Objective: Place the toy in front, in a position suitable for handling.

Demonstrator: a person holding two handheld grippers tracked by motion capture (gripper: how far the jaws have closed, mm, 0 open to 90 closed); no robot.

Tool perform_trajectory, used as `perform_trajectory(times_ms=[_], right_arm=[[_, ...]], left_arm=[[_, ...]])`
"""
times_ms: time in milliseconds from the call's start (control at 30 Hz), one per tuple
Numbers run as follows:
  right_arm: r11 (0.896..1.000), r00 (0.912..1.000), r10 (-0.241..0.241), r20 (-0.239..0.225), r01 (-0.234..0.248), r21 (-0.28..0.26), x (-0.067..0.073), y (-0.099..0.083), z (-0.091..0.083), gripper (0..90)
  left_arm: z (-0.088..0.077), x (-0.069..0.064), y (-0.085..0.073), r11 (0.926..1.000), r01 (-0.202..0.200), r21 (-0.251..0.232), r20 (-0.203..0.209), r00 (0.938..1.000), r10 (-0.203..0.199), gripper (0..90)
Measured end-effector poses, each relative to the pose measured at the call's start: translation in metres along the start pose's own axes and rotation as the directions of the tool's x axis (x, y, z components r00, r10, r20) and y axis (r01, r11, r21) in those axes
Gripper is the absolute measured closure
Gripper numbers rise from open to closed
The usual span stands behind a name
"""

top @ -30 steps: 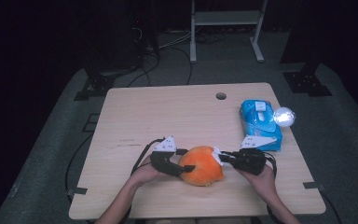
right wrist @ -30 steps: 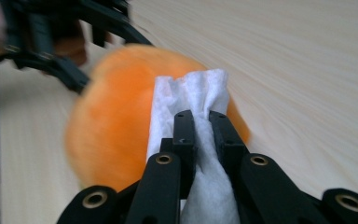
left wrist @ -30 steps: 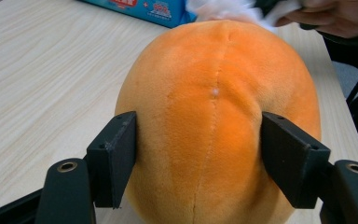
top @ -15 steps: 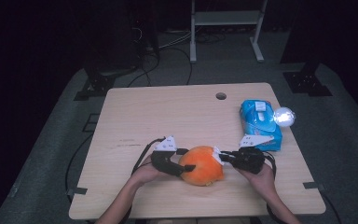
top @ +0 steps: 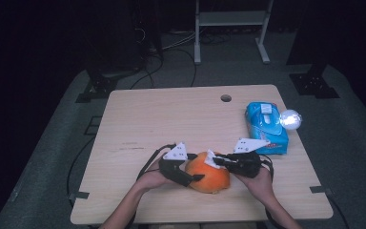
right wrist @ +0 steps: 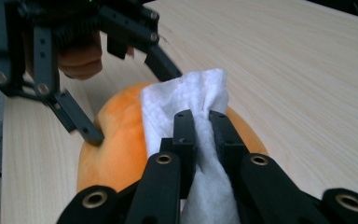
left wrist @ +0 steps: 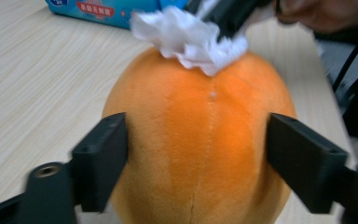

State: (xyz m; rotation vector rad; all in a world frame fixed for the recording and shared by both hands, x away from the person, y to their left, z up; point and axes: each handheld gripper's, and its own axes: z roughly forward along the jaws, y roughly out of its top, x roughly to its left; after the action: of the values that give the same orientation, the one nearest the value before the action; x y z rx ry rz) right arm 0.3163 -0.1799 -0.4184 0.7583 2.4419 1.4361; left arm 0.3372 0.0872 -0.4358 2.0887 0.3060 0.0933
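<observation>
Work in hand: I wipe an orange plush fruit (top: 208,171) with a wad of white tissue (right wrist: 200,140), steadying the toy with my other gripper.

Plush fruit, place: it sits on the wooden table (top: 171,114) near the front edge, between my two hands. In the left gripper view it bulges between my jaws, seam facing the camera.

Left gripper (left wrist: 198,154): jaws have just been opening. They flank the fruit; the left jaw lies at the fabric, the right jaw shows a thin gap. I judge the clamp released, not a firm hold.

Right gripper (right wrist: 201,126): jaws pinched narrow on the tissue, which fans out ahead of the tips and lies on top of the fruit. In the high view this gripper (top: 233,162) reaches in from the right.

Nearby: a blue pack of wipes (top: 266,128) lies at the right of the table, well apart from the fruit, with a bright round glare beside it.

Risk 1: with the left jaws slack, a sideways wipe could roll or push the soft fruit toward the front edge.

Risk 2: the tissue is held only by a bunched fold; dragging against plush pile could pull it free or tear it.

Risk 3: pressing down hard would squash the toy and bring my right jaw tips onto the fabric.

Risk 4: both grippers work close together; a long stroke could knock one against the other.
</observation>
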Motion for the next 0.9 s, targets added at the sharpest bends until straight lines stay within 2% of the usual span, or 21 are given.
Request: perform_trajectory(times_ms=[67,133,233,300,400,433,500,533,633,800,833,900], right_arm=[[1.0,0.9998,-0.01,0.016,0.01,0.01,0.0,-0.001,-0.002,81.3],[1.0,0.9996,-0.015,0.023,0.014,0.013,-0.002,-0.002,-0.004,81.3],[1.0,0.9995,-0.011,0.029,0.01,0.01,-0.001,0.0,-0.005,81.3],[1.0,0.9993,-0.03,0.023,0.031,-0.005,0.004,0.005,-0.005,81.4],[0.997,0.9972,-0.072,0.016,0.073,-0.011,0.013,0.013,-0.002,81.3],[0.996,0.9958,-0.089,0.021,0.089,0.0,0.014,0.014,-0.002,81.4],[0.997,0.9968,-0.079,0.008,0.079,0.005,0.012,0.011,-0.001,81.5],[0.997,0.9972,-0.075,0.002,0.075,0.01,0.009,0.009,-0.001,81.5],[0.999,0.9987,-0.05,-0.011,0.05,0.015,0.004,0.003,-0.005,81.3],[1.0,0.9996,-0.025,-0.01,0.026,0.018,-0.006,0.0,-0.012,81.3],[1.0,0.9998,-0.019,-0.006,0.02,0.02,-0.007,0.0,-0.013,81.3],[1.0,0.9999,-0.015,0.0,0.015,0.025,-0.009,0.0,-0.014,81.2]], left_arm=[[0.002,0.004,0.0,0.9986,0.052,0.011,-0.023,0.9984,-0.051,12.0],[0.003,0.005,-0.001,0.9968,0.079,0.007,0.001,0.9969,-0.079,13.1],[0.006,-0.001,0.003,0.9979,0.061,0.024,-0.024,0.9979,-0.06,23.2],[0.006,-0.008,0.009,0.9991,0.027,0.033,-0.034,0.9991,-0.026,26.4],[0.008,-0.017,0.016,0.9971,-0.031,0.069,-0.061,0.9975,0.036,27.2],[0.007,-0.017,0.016,0.9972,-0.035,0.066,-0.057,0.9976,0.039,27.1],[0.005,-0.013,0.013,0.9987,-0.024,0.045,-0.037,0.999,0.025,23.3],[0.004,-0.01,0.011,0.9996,0.009,0.025,-0.019,0.9998,-0.008,19.3],[0.003,-0.005,0.008,0.9987,0.035,0.036,-0.02,0.9992,-0.034,9.5],[0.007,-0.002,0.004,0.9978,0.051,0.043,0.006,0.9987,-0.051,9.8],[0.007,-0.001,0.003,0.9977,0.055,0.04,0.02,0.9982,-0.056,13.1],[0.006,-0.002,0.003,0.9983,0.048,0.032,0.019,0.9987,-0.048,18.2]])
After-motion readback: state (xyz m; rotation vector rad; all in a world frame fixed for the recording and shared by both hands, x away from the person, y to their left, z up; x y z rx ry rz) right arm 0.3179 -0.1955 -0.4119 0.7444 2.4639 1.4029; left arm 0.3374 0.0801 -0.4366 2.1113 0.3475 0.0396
